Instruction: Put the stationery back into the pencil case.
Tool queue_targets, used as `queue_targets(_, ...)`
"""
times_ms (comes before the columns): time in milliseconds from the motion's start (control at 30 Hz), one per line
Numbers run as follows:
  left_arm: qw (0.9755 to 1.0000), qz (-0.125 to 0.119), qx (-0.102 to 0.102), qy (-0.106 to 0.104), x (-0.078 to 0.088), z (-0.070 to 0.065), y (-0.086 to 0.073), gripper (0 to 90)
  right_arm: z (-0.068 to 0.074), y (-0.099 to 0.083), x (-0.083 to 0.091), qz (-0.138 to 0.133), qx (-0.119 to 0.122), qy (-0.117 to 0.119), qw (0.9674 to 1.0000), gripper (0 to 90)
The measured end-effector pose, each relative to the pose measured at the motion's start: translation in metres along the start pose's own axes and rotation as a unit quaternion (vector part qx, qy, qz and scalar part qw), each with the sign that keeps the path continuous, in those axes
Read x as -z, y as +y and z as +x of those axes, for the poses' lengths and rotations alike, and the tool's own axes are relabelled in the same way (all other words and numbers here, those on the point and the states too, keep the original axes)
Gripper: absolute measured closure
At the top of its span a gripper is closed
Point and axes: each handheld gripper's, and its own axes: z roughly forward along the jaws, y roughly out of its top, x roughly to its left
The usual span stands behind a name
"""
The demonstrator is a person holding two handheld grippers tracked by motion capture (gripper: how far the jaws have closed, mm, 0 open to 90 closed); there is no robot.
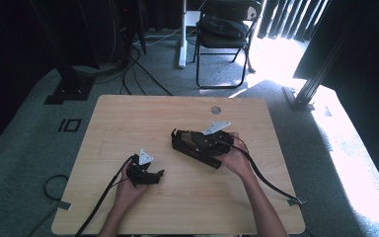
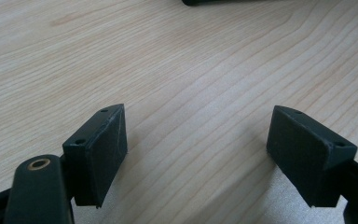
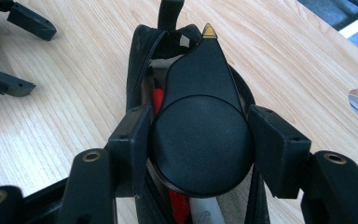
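Near the tabletop's [image 1: 128, 113] front edge, the left gripper [image 1: 154, 174] rests on pale, lined wood, jaws apart and empty. Toward the middle, the right gripper [image 3: 200, 140] has its jaws clamped on a smooth, round black tool [image 3: 200, 135] over an open black pouch [image 1: 190, 148] with red pens [image 3: 157, 100] inside.

Your table [image 1: 128, 113]: pouch [image 1: 193, 148] right of centre, pens [image 3: 177, 205] lying in it. Round teardrop-shaped tool [image 3: 200, 135] over the pouch's open top, between your right gripper [image 1: 205, 143] jaws. Your left gripper [image 1: 150, 174] sits near-left of the pouch, apart. Chair [image 1: 224, 29] beyond the far edge.
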Motion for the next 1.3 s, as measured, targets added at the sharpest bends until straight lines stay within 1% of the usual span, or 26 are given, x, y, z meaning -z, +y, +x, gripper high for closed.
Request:
queue_targets(600,1.0000,-0.001,0.002,0.000,0.000,0.000,0.000,20.7,-0.002,-0.001,-0.008,0.016,-0.007,0.005,0.9998,41.2)
queue_targets(1300,1.0000,0.000,0.000,0.000,0.000,0.000,0.000,20.7,-0.004,-0.004,-0.021,0.044,-0.014,0.025,0.9986,41.0)
